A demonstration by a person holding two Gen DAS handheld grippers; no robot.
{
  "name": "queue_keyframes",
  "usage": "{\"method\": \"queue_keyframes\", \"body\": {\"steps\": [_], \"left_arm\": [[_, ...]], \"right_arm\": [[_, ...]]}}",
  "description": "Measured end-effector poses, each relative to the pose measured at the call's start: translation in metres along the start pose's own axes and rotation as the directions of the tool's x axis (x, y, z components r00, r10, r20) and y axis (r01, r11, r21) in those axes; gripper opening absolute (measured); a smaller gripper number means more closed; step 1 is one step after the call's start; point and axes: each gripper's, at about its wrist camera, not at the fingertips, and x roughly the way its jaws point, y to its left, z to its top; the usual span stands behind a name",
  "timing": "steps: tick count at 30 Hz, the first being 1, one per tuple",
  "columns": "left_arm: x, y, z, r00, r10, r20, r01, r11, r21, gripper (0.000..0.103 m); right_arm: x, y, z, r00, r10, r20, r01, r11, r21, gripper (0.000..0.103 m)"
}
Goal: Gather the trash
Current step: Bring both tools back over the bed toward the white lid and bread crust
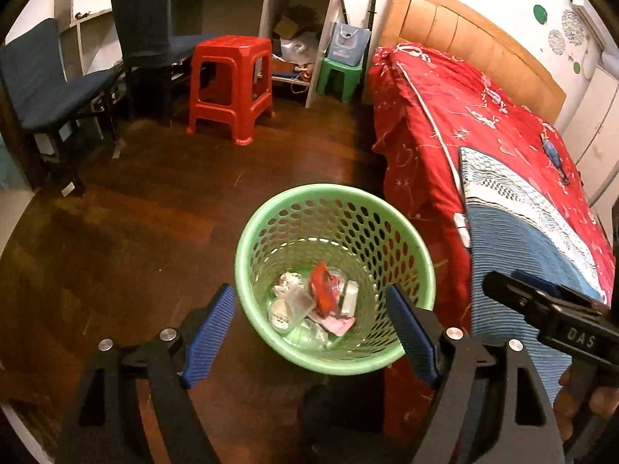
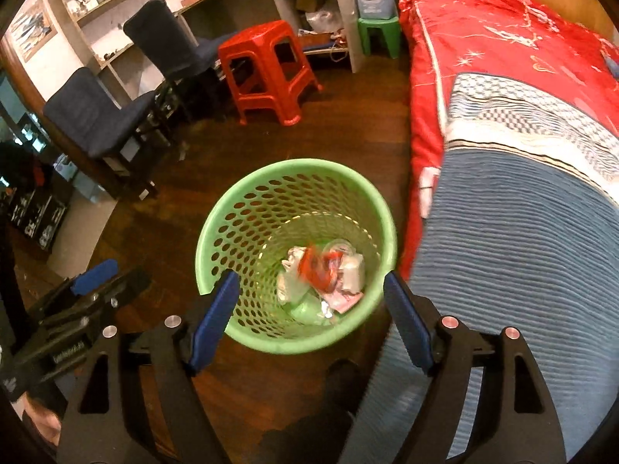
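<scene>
Upright green basket (image 1: 419, 259) of trash (image 1: 315, 303), long axis vertical, mouth upward.

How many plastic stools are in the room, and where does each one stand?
2. The red stool stands on the wooden floor in front of the shelves, beside the dark chairs. The smaller green stool stands beside the bed's head end, carrying a bag. Others may be hidden.

We hold our left gripper (image 1: 309, 328) tilted steeply downward, its blue-padded jaws spread wide and gripping nothing. Our right gripper (image 2: 309, 317) points down at much the same slant, jaws likewise apart and empty. In the left wrist view the right gripper reaches in from the lower right edge, with fingers (image 1: 576, 406) of our hand wrapped below it. In the right wrist view the left gripper shows at the lower left.
</scene>
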Motion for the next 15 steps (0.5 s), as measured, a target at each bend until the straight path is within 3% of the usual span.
{"method": "queue_keyframes", "body": {"steps": [15], "left_arm": [[-0.023, -0.07, -0.011, 0.997, -0.076, 0.004, 0.075, 0.992, 0.105, 0.082]], "right_arm": [[-0.093, -0.098, -0.057, 0.985, -0.146, 0.087, 0.133, 0.981, 0.14, 0.082]]}}
